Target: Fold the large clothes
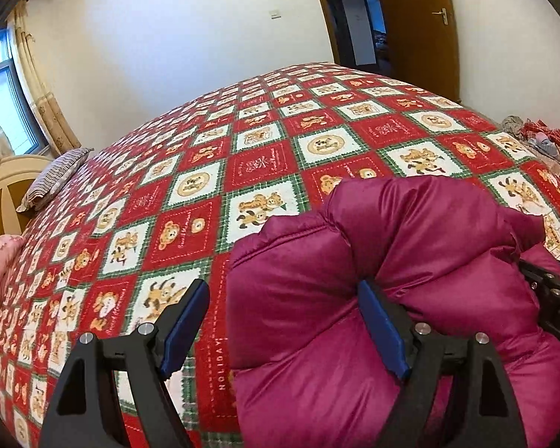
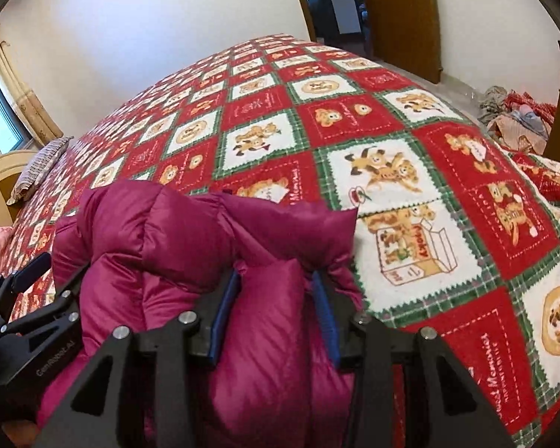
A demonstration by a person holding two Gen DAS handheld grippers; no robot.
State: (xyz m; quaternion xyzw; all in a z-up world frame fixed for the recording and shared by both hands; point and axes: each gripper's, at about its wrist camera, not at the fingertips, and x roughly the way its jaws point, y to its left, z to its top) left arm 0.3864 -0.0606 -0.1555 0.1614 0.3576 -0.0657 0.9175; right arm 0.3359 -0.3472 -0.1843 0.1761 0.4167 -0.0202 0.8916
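Note:
A magenta puffer jacket (image 1: pixel 392 268) lies bunched on the bed's near side; it also fills the lower left of the right wrist view (image 2: pixel 190 246). My left gripper (image 1: pixel 283 306) is open, its jaws wide apart. Its right finger (image 1: pixel 380 328) presses into the jacket's left part and its left finger (image 1: pixel 184 328) hangs over the bedspread. My right gripper (image 2: pixel 276 298) is shut on a thick fold of the jacket, with the padding squeezed between the blue pads. Each gripper shows at the edge of the other's view: the right one (image 1: pixel 556 298) and the left one (image 2: pixel 22 313).
The bed wears a red, white and green bear-print bedspread (image 1: pixel 242 171). A striped pillow (image 1: pixel 56 179) lies by the headboard at left. A pile of clothes (image 2: pixel 515 115) sits on the floor at right. A wooden door (image 1: pixel 414 26) stands beyond the bed.

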